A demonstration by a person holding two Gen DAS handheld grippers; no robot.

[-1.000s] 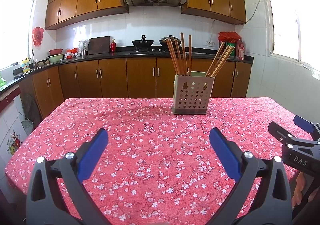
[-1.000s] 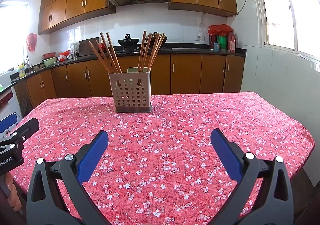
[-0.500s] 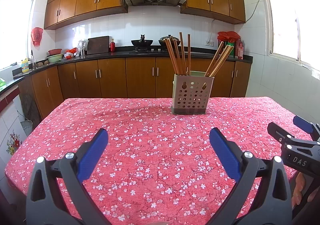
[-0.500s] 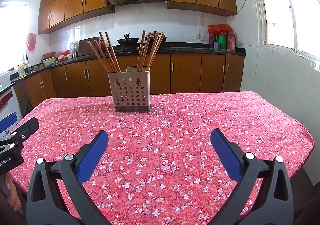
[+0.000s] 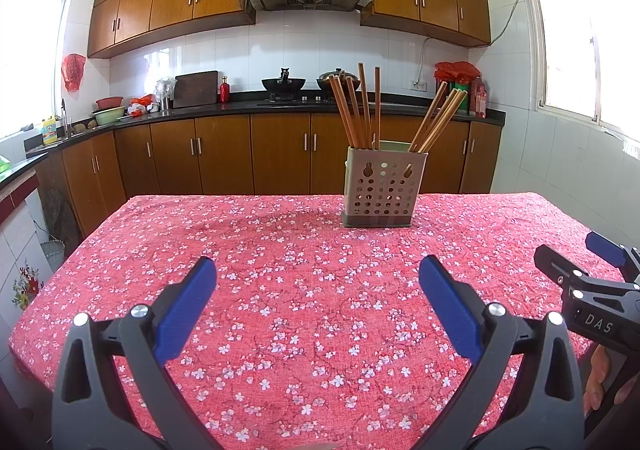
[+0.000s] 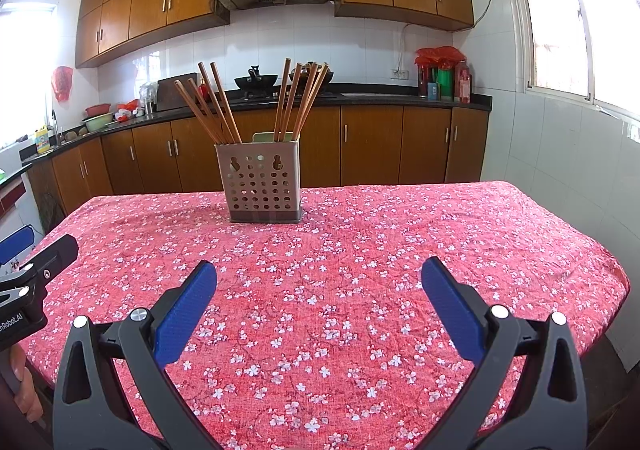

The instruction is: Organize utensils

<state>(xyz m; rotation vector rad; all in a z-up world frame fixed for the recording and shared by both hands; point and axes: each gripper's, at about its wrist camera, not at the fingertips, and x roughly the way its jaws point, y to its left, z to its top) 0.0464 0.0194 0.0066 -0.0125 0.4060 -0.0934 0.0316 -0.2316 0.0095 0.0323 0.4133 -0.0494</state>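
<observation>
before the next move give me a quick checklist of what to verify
1. Left gripper open and empty: ok.
2. Right gripper open and empty: ok.
3. Holder upright on the table: ok.
4. Chopsticks all in the holder, in two bunches: ok.
5. Loose utensils left on the cloth: none seen, ok.
6. What the green thing behind the chopsticks is: cannot tell.

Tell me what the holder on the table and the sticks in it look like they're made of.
The holder looks like matte grey-beige plastic or coated metal, hard to say which: thin flat walls punched with round holes and two keyhole slots. The chopsticks look like wood or bamboo: plain reddish-brown with a dull finish.
</observation>
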